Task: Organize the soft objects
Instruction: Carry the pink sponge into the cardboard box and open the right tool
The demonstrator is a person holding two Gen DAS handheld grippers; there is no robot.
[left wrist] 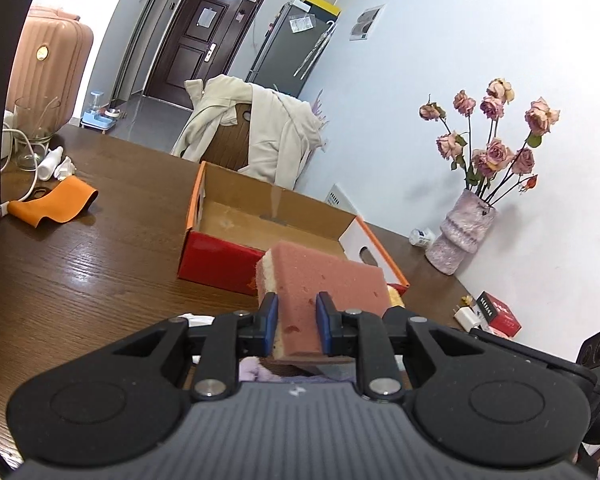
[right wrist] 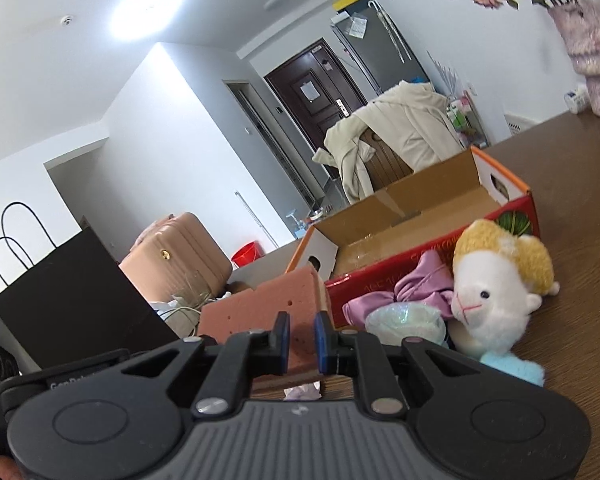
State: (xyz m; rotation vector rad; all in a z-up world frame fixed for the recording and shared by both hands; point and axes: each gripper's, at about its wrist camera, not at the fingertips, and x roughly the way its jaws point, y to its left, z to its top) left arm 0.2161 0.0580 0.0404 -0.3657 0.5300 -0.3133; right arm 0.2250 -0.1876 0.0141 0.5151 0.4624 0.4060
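Note:
A pink sponge (left wrist: 324, 268) with a pale yellow underside hangs above the wooden table, just in front of an open cardboard box (left wrist: 220, 256) with red sides. My left gripper (left wrist: 297, 320) is shut on its near end, blue pads pressing both faces. In the right wrist view my right gripper (right wrist: 302, 336) is shut on a pink sponge (right wrist: 256, 304) too, apparently the same one. Beside the box (right wrist: 380, 280) lie a white and yellow plush llama (right wrist: 496, 288), a purple satin bow (right wrist: 420, 284) and a pale glittery soft thing (right wrist: 408, 320).
A vase of dried roses (left wrist: 460, 236) stands at the wall on the right. A small red box (left wrist: 500, 312) and a charger lie near it. An orange band (left wrist: 56, 204) and a cable lie at the left. A black paper bag (right wrist: 72, 304) stands on the left. A chair with a cream coat (left wrist: 260, 136) is behind the table.

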